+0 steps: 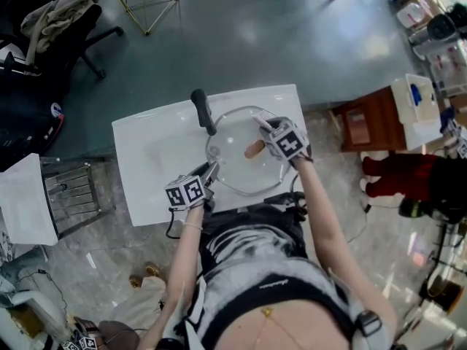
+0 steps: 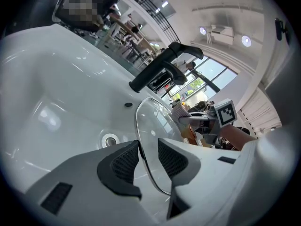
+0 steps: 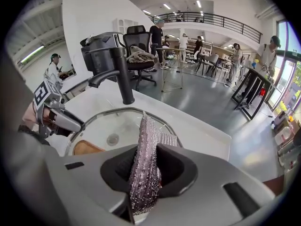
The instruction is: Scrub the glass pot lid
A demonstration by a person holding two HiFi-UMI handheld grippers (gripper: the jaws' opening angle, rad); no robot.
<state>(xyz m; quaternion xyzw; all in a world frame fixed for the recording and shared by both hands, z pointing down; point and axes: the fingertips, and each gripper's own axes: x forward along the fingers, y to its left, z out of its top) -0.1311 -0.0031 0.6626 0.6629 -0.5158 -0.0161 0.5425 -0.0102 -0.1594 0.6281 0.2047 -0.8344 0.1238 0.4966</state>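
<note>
The glass pot lid with a wooden knob hangs tilted over the white sink basin. My left gripper is shut on the lid's near-left rim; in the left gripper view the metal rim runs between its jaws. My right gripper is shut on a silvery scrub cloth, whose tip lies on the lid's far right part. The knob shows through the glass.
A black faucet stands at the sink's far edge, close to the lid. The drain lies under the lid. An office chair and a wooden stand flank the sink unit. People stand in the hall behind.
</note>
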